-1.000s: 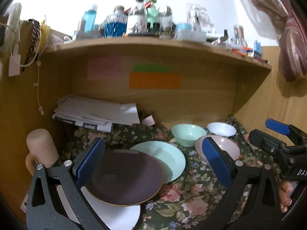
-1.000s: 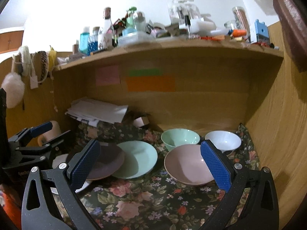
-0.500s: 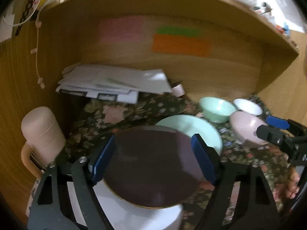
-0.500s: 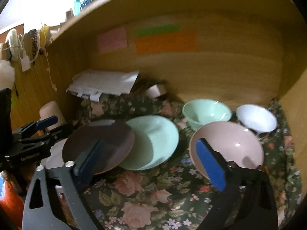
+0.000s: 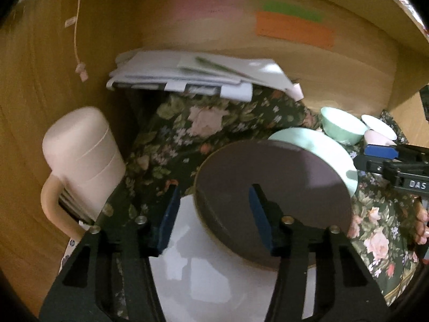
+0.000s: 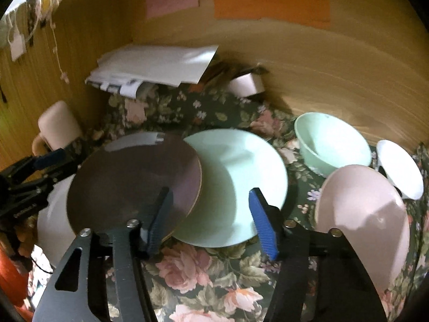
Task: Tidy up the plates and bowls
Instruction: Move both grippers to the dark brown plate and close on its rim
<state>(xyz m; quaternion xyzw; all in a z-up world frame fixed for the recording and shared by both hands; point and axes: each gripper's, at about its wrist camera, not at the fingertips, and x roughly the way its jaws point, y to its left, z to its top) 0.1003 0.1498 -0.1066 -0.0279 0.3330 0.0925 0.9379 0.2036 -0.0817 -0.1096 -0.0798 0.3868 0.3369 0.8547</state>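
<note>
Closing in on overlapped plates: left gripper and right gripper fingers narrowing, grasping nothing yet; next, straddling the purple plate rim and mint plate rim.

Pink mug by paper stack, sticky notes, on floral cloth.

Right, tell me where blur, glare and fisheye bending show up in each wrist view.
Left wrist view: motion blur smears the paper stack and sticky notes; the white plate shows pale reflections. Right wrist view: glare streaks the purple plate rim, a shadow crosses the green plate, and the wooden back wall bows.
</note>
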